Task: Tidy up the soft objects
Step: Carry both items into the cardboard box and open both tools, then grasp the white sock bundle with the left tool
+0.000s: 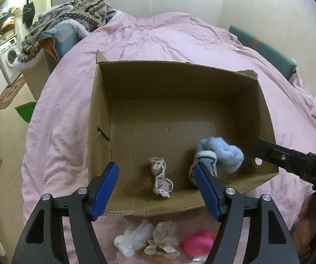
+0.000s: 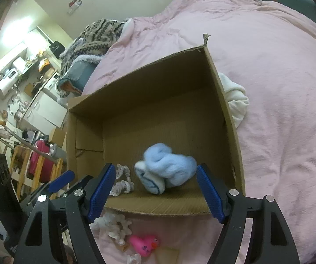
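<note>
Pink bed (image 1: 158, 44): blue sock (image 2: 169, 169) in box (image 2: 153, 83), btwn right tongs (image 2: 155, 189), untouched.

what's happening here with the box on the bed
A person with a handheld gripper in each hand is sorting soft items into a cardboard box on a pink-covered bed. Two things lie inside: a fluffy blue sock bundle and a small grey lacy cloth. Both the left gripper and right gripper are open and empty. A pink rubber duck and white cloths wait outside the box.
</note>
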Motion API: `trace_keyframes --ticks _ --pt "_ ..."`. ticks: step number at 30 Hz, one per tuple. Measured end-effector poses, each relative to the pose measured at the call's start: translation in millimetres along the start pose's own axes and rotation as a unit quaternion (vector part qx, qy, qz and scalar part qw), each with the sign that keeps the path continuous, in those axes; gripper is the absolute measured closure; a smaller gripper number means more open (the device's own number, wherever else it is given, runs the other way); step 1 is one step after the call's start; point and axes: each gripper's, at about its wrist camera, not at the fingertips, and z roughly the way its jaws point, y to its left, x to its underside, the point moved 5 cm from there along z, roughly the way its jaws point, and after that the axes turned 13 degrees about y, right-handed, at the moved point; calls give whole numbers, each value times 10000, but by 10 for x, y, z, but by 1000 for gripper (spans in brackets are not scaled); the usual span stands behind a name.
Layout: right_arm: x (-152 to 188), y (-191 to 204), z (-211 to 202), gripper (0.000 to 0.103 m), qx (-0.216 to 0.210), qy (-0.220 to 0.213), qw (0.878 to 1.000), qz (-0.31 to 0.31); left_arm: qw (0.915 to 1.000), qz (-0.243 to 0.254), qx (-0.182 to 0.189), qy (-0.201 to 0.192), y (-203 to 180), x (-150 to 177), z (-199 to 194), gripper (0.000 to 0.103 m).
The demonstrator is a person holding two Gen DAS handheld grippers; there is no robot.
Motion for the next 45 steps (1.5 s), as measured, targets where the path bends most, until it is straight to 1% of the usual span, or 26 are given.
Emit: trace_keyframes --ticks 5,11,16,22,27,30,33,36,39,41,43,45 --pt "12 51 -9 23 38 5 9999 -124 9999 -106 -4 -12 55 13 -53 34" --pt "50 50 -49 23 83 32 9999 -139 9996 -272 -9 -33 163 122 -207 34" --pt "148 19 -122 23 152 108 9998 -105 9994 -327 -126 -78 262 199 -333 34" --pt "274 53 -170 23 209 188 9994 -194 9983 -568 -112 58 415 342 -393 34" --pt "431 46 -169 23 143 322 9993 -85 9974 -621 -305 209 533 463 -410 34" --pt "502 52 -168 23 124 398 9991 -60 9956 -733 -303 495 606 558 -320 34" --pt "594 41 -150 23 175 493 9986 -40 9913 -896 -168 948 666 659 -145 34" --pt "684 -11 -130 23 166 612 9980 48 9815 -1209 147 1478 720 738 105 34" --pt "711 -55 -121 23 157 662 9976 134 9713 -1515 412 1788 740 792 311 36" --pt "713 -84 -118 23 178 665 9975 183 9668 -1501 513 2001 698 822 444 38" --pt "701 -115 -104 23 133 676 9972 274 9648 -1463 447 2139 671 847 554 43" --pt "692 -133 -92 23 98 697 9970 331 9632 -1451 372 2230 658 869 641 45"
